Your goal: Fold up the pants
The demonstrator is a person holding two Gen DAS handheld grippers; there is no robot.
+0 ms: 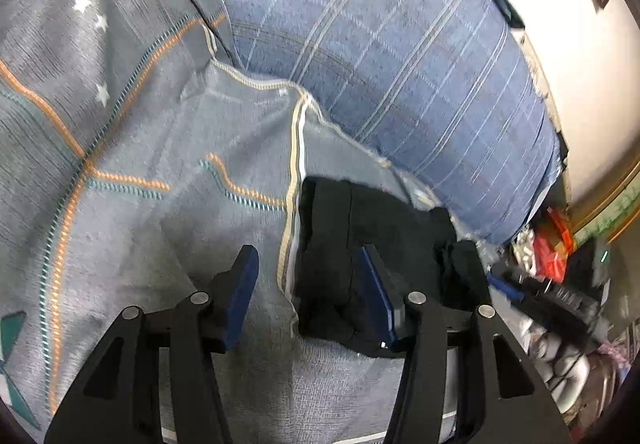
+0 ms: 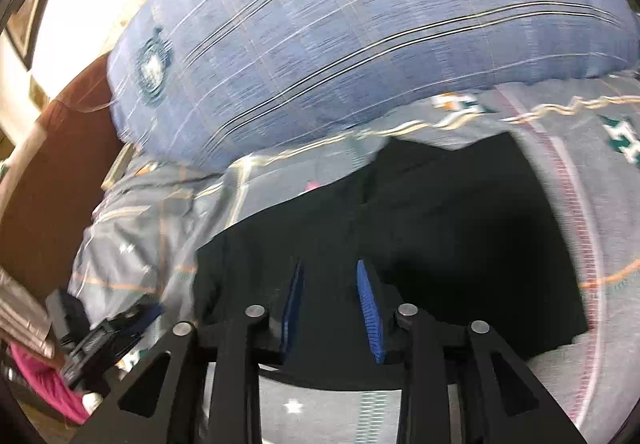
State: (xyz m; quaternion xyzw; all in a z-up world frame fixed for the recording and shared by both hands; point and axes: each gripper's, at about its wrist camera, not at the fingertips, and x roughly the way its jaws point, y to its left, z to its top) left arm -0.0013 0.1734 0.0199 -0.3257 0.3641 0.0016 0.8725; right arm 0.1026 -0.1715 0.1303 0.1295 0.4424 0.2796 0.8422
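The black pants (image 1: 332, 228) lie bunched on a grey patterned bedspread (image 1: 140, 124), right of a cream stripe. My left gripper (image 1: 310, 290) hovers over their left edge. Its blue pads (image 1: 244, 284) stand wide apart, and nothing is pinched between them; the right pad is above the dark cloth. In the right wrist view the pants (image 2: 460, 224) spread as a broad dark patch on the bedspread (image 2: 600, 204). My right gripper (image 2: 330, 304) sits low over their near part. A gap shows between its blue pads (image 2: 368, 308), with only flat black cloth seen through it.
A big blue checked pillow (image 1: 400, 64) lies just beyond the pants, also large in the right wrist view as the pillow (image 2: 340, 44). Red and dark clutter (image 1: 552, 256) sits off the bed's right side. A brown wooden panel (image 2: 52, 184) and pink cloth (image 2: 44, 384) are at left.
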